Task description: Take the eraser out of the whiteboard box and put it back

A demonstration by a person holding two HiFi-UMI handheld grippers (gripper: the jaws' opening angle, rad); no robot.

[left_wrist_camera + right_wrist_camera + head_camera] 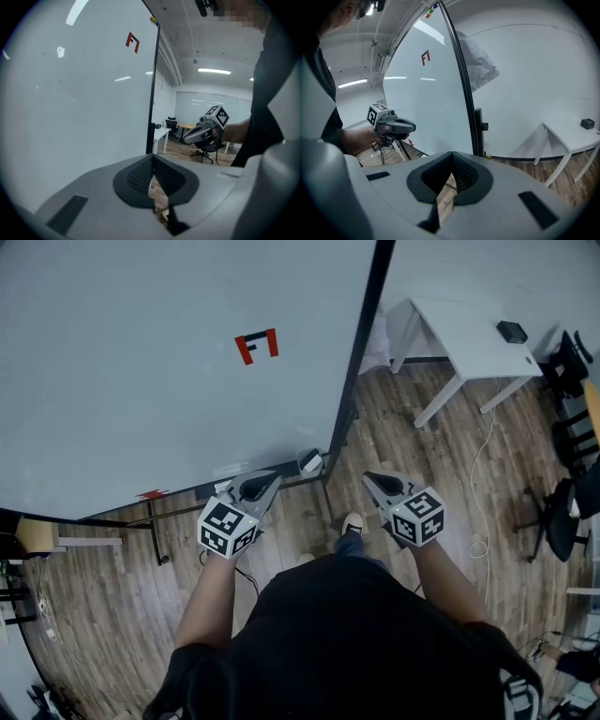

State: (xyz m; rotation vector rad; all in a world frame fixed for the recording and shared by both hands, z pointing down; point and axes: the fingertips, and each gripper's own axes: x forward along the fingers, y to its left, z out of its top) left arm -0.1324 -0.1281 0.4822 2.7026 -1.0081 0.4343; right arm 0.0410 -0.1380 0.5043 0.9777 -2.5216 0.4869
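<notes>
A small white and black box (310, 462) sits on the ledge at the whiteboard's (141, 381) lower right corner. I cannot make out an eraser in any view. My left gripper (267, 482) hangs just in front of the ledge, left of the box, its jaws together with nothing between them (153, 157). My right gripper (371, 478) is to the right of the board's black edge post (361, 343), also shut and empty (451, 154). Each gripper shows in the other's view: the right gripper (188, 137) and the left gripper (411, 125).
A red mark (257, 345) sits high on the board. To the right stands a white table (469, 329) with a black object (512, 331) on it. Black office chairs (562, 512) and a cable (483, 456) are on the wooden floor. The person's shoe (352, 523) is below the box.
</notes>
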